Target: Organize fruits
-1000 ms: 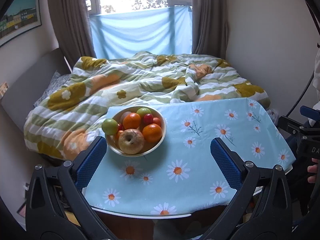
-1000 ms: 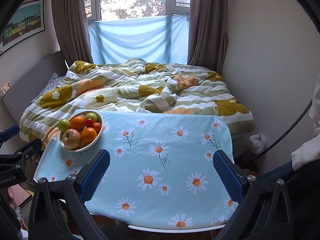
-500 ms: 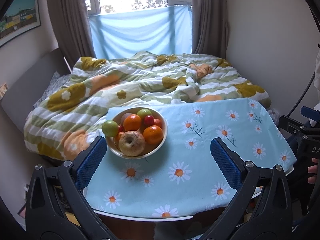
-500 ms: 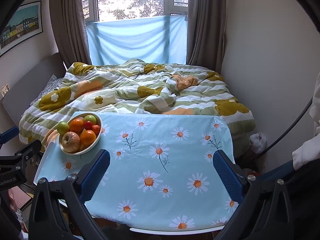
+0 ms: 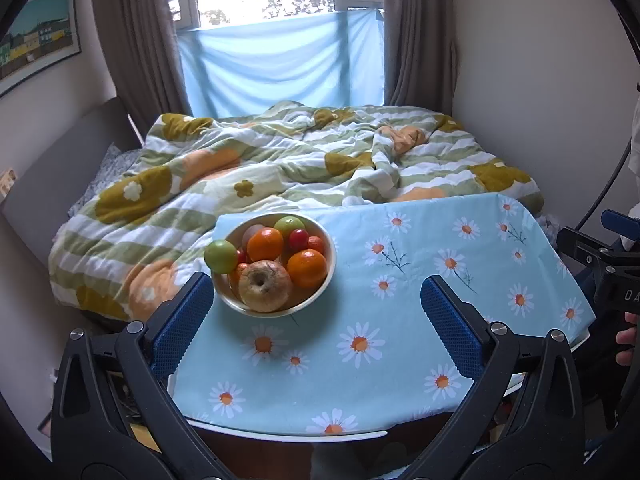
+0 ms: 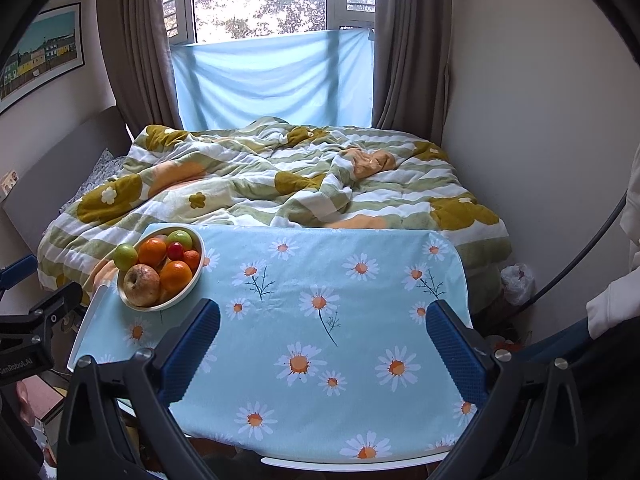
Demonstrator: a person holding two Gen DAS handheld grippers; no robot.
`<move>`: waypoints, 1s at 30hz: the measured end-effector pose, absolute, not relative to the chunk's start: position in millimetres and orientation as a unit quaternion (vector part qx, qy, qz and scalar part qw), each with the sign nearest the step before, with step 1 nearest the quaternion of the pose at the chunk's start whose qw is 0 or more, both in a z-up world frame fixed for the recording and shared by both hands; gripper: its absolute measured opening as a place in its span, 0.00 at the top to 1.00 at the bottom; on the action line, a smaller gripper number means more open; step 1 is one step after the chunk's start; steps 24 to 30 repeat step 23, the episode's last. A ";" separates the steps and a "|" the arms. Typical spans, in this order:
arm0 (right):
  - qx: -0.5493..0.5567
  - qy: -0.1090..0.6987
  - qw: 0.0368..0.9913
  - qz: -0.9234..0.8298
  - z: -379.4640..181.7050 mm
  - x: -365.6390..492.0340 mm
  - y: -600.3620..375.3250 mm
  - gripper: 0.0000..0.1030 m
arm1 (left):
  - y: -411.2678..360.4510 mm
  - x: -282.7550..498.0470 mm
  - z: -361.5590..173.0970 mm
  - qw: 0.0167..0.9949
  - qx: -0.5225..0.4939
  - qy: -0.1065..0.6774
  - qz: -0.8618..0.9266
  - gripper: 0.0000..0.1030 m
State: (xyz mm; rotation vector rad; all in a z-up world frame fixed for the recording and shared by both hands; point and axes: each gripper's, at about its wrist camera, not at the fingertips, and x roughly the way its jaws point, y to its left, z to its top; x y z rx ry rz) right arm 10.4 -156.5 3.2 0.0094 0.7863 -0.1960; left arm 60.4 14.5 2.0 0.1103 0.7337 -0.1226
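Left gripper has crept closer to the fruit bowl
Both it and the right gripper are spread wide, holding nothing.

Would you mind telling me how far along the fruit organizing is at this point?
Nothing looks done yet: all the fruit sits piled in the bowl on the daisy tablecloth. Nothing is in hand; the left claw and right claw are open and empty. All the sorting is left.
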 end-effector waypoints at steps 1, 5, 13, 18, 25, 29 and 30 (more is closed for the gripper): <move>0.005 0.383 0.919 -0.095 3.2 11.2 -156.3 0.01 | 15.2 60.7 1.9 0.930 0.052 0.359 -0.060 0.00; 0.005 0.382 0.919 -0.096 3.5 12.3 -156.5 0.01 | 17.5 61.0 1.0 0.930 0.046 0.359 -0.057 0.00; 0.006 0.382 0.919 -0.095 3.2 11.5 -157.8 0.01 | 18.9 55.4 5.3 0.941 0.065 0.332 -0.002 0.00; 0.006 0.382 0.919 -0.094 3.1 11.8 -158.1 0.01 | 23.2 53.3 5.3 0.943 0.046 0.328 -0.018 0.00; 0.006 0.381 0.920 -0.096 4.2 13.9 -157.0 0.01 | 21.9 50.4 5.7 0.946 0.055 0.320 -0.012 0.00; 0.006 0.381 0.920 -0.096 4.2 13.9 -157.0 0.01 | 21.9 50.4 5.7 0.946 0.055 0.320 -0.012 0.00; 0.006 0.381 0.920 -0.096 4.2 13.9 -157.0 0.01 | 21.9 50.4 5.7 0.946 0.055 0.320 -0.012 0.00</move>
